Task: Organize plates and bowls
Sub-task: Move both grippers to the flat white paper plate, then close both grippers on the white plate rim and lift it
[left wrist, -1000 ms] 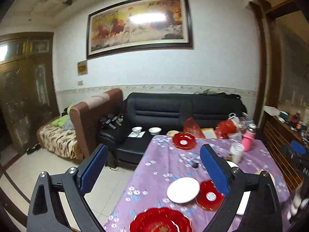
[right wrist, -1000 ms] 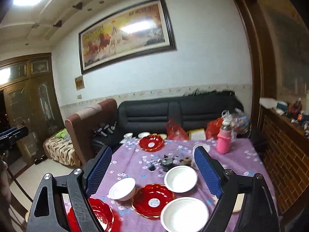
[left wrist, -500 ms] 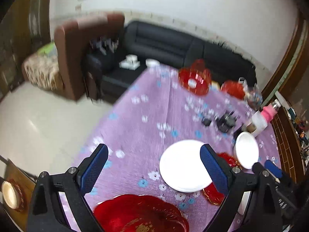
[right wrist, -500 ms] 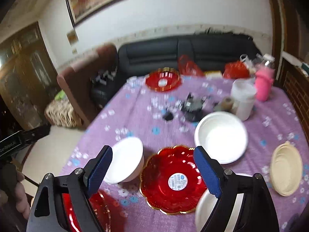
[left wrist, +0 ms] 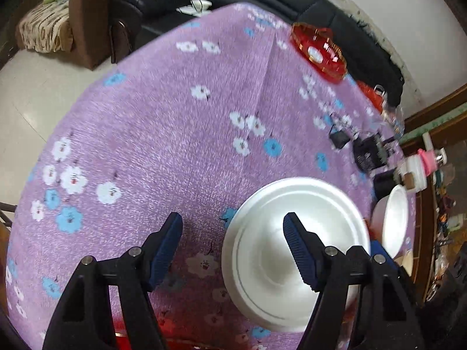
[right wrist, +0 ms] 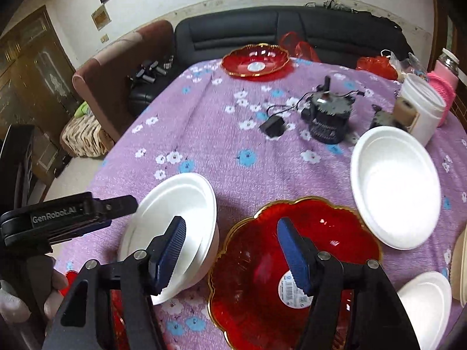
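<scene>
Left wrist view: my left gripper (left wrist: 232,233) points down at the purple flowered tablecloth (left wrist: 181,122). Its jaws have just been closing but stand apart, unloaded; the near white bowl (left wrist: 294,250) has its rim between them, untouched.
Left advice: I'd centre the pads across that rim before squeezing, gently, since it looks like light foam.
Right wrist view: my right gripper (right wrist: 230,250) has likewise been narrowing, nothing pinched. The gold-edged red plate (right wrist: 294,265) lies under it, its far rim between the jaws.
Right advice: I'd take the plate by its scalloped edge, clear of the second white bowl (right wrist: 394,186).
Writing: "GenRobot.AI" on the left gripper's body; plate sticker unreadable.
</scene>
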The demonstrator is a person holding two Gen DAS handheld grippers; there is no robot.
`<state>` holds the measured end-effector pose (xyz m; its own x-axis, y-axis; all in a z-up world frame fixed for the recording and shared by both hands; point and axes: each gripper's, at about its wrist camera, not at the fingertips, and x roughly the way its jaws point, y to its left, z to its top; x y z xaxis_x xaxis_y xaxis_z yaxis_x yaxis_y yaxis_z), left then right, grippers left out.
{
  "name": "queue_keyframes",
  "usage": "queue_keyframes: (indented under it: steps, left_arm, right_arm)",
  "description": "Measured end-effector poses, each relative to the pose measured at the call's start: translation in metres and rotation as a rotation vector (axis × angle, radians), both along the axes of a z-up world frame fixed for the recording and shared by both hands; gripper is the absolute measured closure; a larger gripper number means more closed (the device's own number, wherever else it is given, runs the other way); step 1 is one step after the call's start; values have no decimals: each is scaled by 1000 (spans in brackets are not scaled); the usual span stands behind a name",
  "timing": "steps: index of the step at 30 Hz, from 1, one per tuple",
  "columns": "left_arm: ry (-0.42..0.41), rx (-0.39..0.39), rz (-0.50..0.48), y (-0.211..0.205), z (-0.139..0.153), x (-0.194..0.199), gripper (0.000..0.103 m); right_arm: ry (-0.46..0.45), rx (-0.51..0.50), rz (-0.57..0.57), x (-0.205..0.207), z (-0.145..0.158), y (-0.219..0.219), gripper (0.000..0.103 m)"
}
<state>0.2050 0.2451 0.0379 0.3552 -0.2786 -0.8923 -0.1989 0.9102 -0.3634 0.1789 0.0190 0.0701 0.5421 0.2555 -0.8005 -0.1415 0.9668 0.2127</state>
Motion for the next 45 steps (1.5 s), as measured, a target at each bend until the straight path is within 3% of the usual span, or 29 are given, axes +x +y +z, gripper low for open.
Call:
queue_keyframes:
  steps: [6, 8, 11, 12, 17, 21, 25, 30, 38, 45]
  left_arm:
    - [41, -36, -8, 0, -16, 6, 32]
    - [37, -33, -37, -5, -16, 6, 33]
    - [39, -58, -69, -12, -14, 6, 61]
    - [40, -56, -77, -13, -12, 4, 63]
    - [-27, -45, -85, -13, 12, -10, 72]
    - [-100, -52, -86, -7, 46, -30, 72]
    - [-175, -48, -86, 7, 82, -66, 72]
    - [-213, -55, -49, 37, 102, -120, 72]
    - [-236, -49, 33, 79, 89, -187, 72]
    - [-167, -21, 66, 88, 36, -202, 72]
  right_arm:
    - [46, 9, 23, 6, -15, 8, 58]
    - [55, 26, 30, 6, -17, 10, 73]
    - [63, 51, 43, 4, -17, 13, 86]
    - [62, 58, 48, 3, -16, 14, 88]
    - [20, 80, 43, -8, 1, 13, 89]
    - [-16, 113, 37, -20, 23, 10, 89]
    - [-65, 124, 62, -42, 50, 18, 89]
    - [-92, 165, 134, -77, 71, 39, 89]
    - [-69, 177, 253, -131, 56, 84, 89]
    - [17, 132, 266, -146, 5, 106, 89]
